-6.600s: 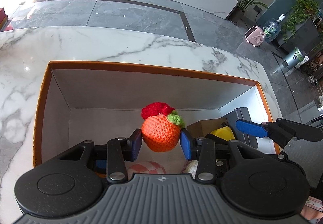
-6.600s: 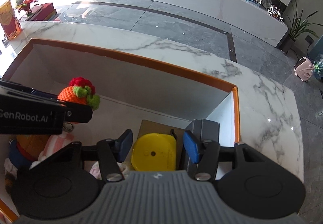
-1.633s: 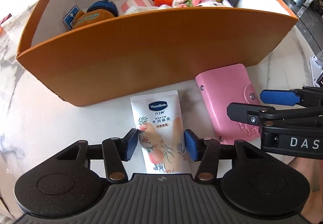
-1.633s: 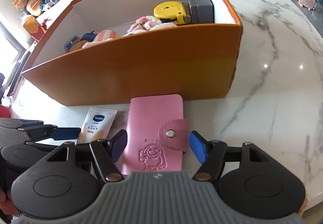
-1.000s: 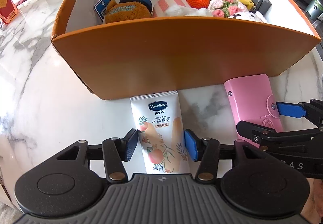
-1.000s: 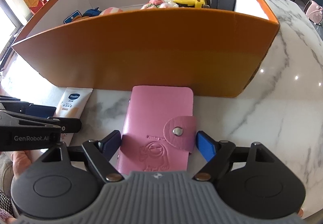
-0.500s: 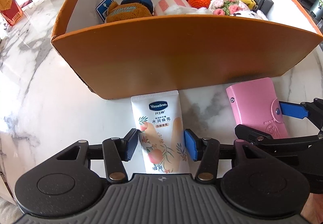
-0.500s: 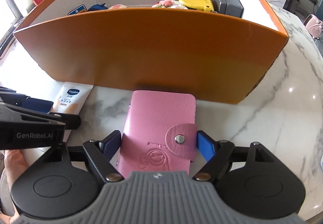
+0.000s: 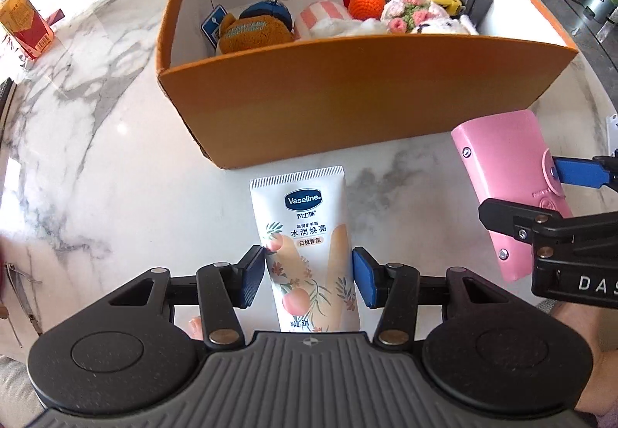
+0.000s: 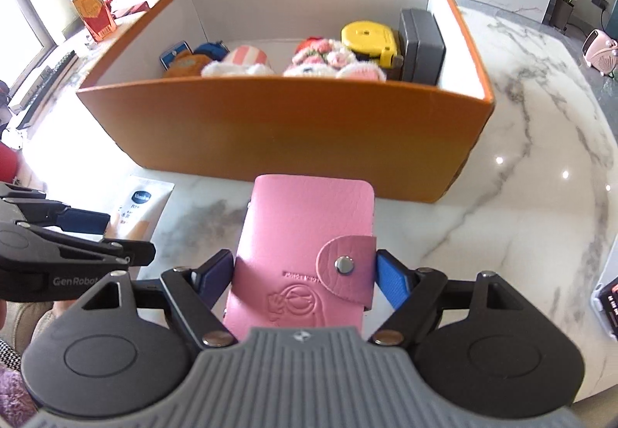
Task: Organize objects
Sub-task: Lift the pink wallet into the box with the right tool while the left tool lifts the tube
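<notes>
**poster1:** Two items are off the tabletop (image 9: 96,165) right now. Vaseline tube (image 9: 309,254) is clamped in the left hand-held gripper (image 9: 309,275), pads squeezing both sides, long axis running straight out along the fingers, crimped end pointing at the orange box (image 9: 367,95). Gripper's aimed steeply down.

**poster2:** And the pink one?

**poster1:** Pink card wallet (image 10: 305,258) is pinched across its width in the right hand-held gripper (image 10: 305,279). Same deal, long axis along the fingers, snap flap on the right side, far end toward the box's front wall. Also tilted down, a bit less steep. Both sit just in front of the box, tube on the left, wallet on the right.

**poster2:** Box contents?

**poster1:** Plush toys (image 10: 239,67), a crocheted orange (image 9: 365,5), yellow tape measure (image 10: 367,36), grey case (image 10: 423,45).
</notes>
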The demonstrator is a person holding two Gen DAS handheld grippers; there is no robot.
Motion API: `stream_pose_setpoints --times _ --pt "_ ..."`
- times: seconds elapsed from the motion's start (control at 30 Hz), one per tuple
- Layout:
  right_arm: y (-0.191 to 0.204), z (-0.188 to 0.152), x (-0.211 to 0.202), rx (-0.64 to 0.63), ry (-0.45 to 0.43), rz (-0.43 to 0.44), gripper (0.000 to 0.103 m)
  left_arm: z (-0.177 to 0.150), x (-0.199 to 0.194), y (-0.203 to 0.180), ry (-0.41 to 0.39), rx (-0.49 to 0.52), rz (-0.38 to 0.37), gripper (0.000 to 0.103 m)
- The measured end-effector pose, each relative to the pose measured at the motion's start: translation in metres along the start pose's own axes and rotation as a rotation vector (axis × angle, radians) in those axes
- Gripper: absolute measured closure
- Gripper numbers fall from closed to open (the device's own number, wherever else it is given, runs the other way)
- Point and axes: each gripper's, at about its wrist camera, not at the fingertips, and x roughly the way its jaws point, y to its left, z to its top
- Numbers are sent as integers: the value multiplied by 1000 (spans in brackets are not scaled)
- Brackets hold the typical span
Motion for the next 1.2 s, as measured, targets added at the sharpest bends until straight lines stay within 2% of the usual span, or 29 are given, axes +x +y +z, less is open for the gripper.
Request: stream_pose_setpoints --times 0.03,0.1,0.27,0.43,0.6,0.73,0.97,1.2 --pt "2 1 -8 1 -8 5 23 -1 -8 1 -9 6 -2 46" --pt "5 3 -24 3 -31 24 23 8 -25 -24 -39 11 -21 46" --pt "9 14 -64 -14 -86 63 23 22 -68 -16 -118 10 -61 46" --pt "9 45 -85 14 -124 78 23 46 -114 -2 -211 -27 -77 46" --pt "5 79 -92 29 -149 85 23 96 -106 -1 -286 -56 -85 46" --pt "-2 104 -88 35 -161 103 23 136 -84 -10 -289 -11 -38 46" --pt "6 148 -47 -194 -132 46 23 192 -42 -13 -279 32 7 46" --pt "24 182 19 -532 -96 9 23 216 -32 17 -300 -25 -31 46"
